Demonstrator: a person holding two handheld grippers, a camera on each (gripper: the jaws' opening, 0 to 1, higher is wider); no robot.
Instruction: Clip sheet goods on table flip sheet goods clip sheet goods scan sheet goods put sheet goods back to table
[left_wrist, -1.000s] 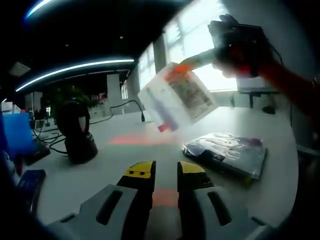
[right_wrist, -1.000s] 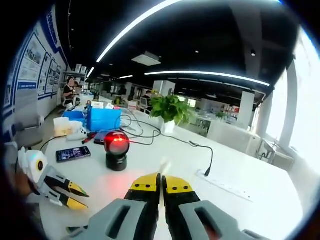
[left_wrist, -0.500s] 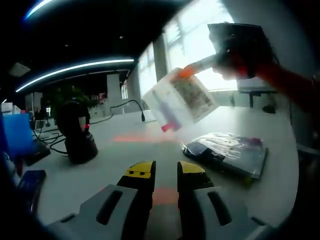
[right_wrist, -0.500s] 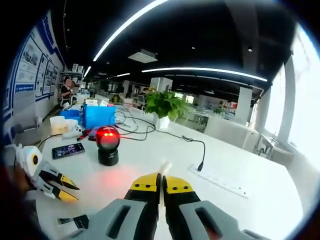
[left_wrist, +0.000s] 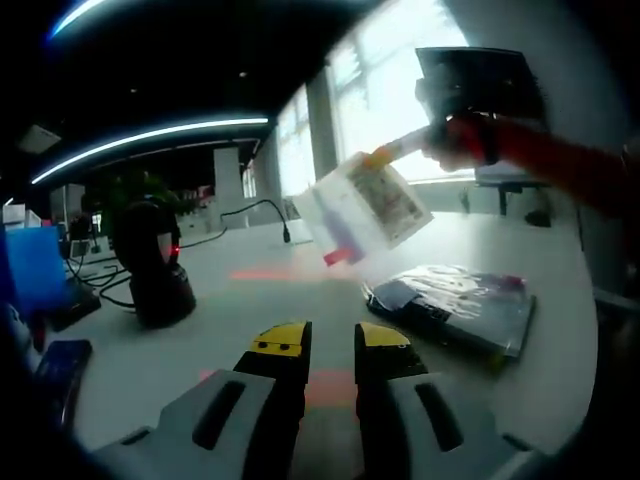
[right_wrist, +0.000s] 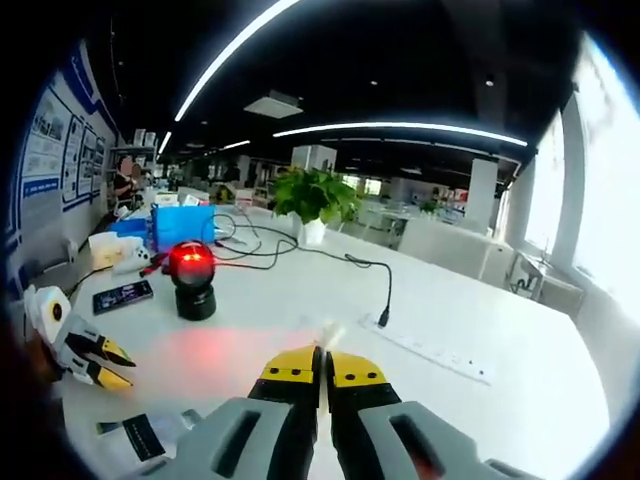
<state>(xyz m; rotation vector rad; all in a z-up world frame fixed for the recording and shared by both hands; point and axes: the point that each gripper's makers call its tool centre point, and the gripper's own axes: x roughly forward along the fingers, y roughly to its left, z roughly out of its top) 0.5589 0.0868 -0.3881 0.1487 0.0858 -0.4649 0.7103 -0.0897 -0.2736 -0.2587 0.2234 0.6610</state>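
A white sheet packet (left_wrist: 360, 208) with a printed label hangs in the air above the table, tilted. My right gripper (left_wrist: 385, 153) comes in from the upper right, held by a hand, and is shut on the packet's top corner. In the right gripper view the jaws (right_wrist: 323, 365) are pressed together, and a thin pale edge of the packet (right_wrist: 326, 334) sticks out between the tips. The black scanner (left_wrist: 152, 265) stands at the left, and its red light (right_wrist: 190, 262) glows. My left gripper (left_wrist: 332, 345) rests low over the table, open, with nothing between its fingers.
Another wrapped packet (left_wrist: 458, 305) lies on the white table (left_wrist: 250, 330) at the right. A blue box (right_wrist: 181, 226), a phone (right_wrist: 121, 296), cables, a power strip (right_wrist: 432, 349) and a potted plant (right_wrist: 311, 196) sit farther off. The left gripper (right_wrist: 78, 348) lies at the table's left.
The right gripper has carried the packet slightly right and lower in the left gripper view. The right gripper view has swung, so the scanner sits farther left. The left gripper has stayed still.
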